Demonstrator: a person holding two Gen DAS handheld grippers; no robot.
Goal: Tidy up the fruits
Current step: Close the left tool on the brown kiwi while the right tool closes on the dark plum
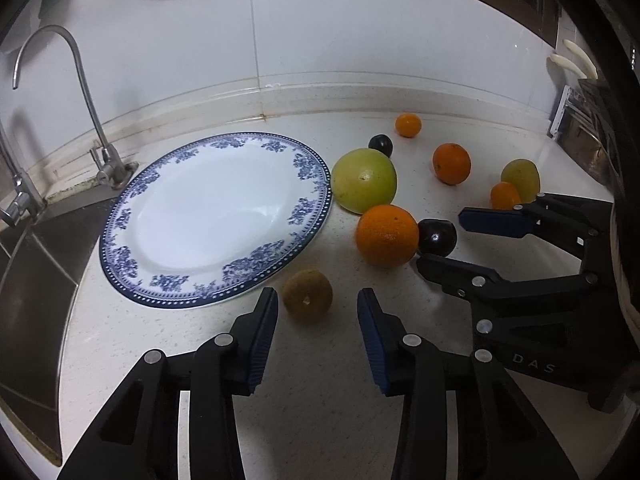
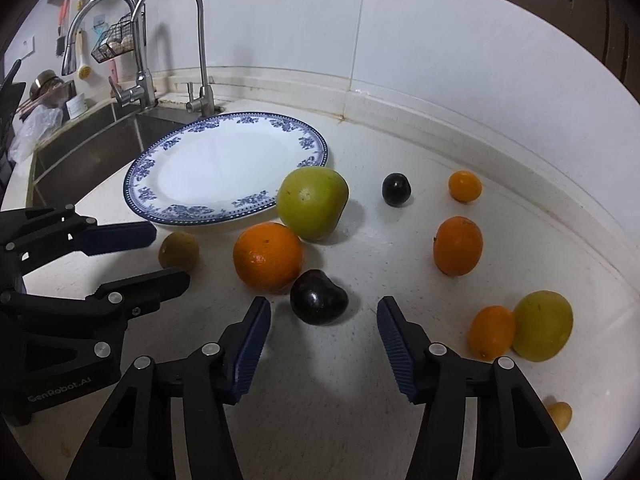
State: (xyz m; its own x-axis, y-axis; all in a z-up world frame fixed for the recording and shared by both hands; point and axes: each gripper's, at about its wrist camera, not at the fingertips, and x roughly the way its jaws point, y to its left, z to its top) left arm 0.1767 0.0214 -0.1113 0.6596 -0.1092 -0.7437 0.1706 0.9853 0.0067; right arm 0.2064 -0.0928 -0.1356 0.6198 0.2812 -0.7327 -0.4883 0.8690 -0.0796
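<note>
A blue-rimmed white plate (image 1: 120, 220) (image 2: 308, 144) lies empty on the counter. My left gripper (image 1: 318, 300) (image 2: 166, 254) is open, with a small brown-green fruit (image 1: 307, 296) (image 2: 179, 251) just ahead between its fingers. My right gripper (image 2: 324, 312) (image 1: 440, 236) is open, with a dark plum (image 2: 318, 297) (image 1: 437, 237) between its fingertips. A large orange (image 1: 387, 234) (image 2: 268, 256) and a big green fruit (image 1: 364, 180) (image 2: 312, 202) sit next to the plate. Another plum (image 2: 396, 189), smaller oranges (image 2: 458, 246) and a green fruit (image 2: 542, 326) lie to the right.
A steel sink (image 2: 92, 148) (image 1: 28, 280) with two faucets (image 2: 200, 52) lies left of the plate. A tiled wall (image 1: 320, 40) runs behind the counter. A dark rack (image 1: 588, 128) stands at the far right. A small yellow fruit (image 2: 560, 416) lies near the counter's front right.
</note>
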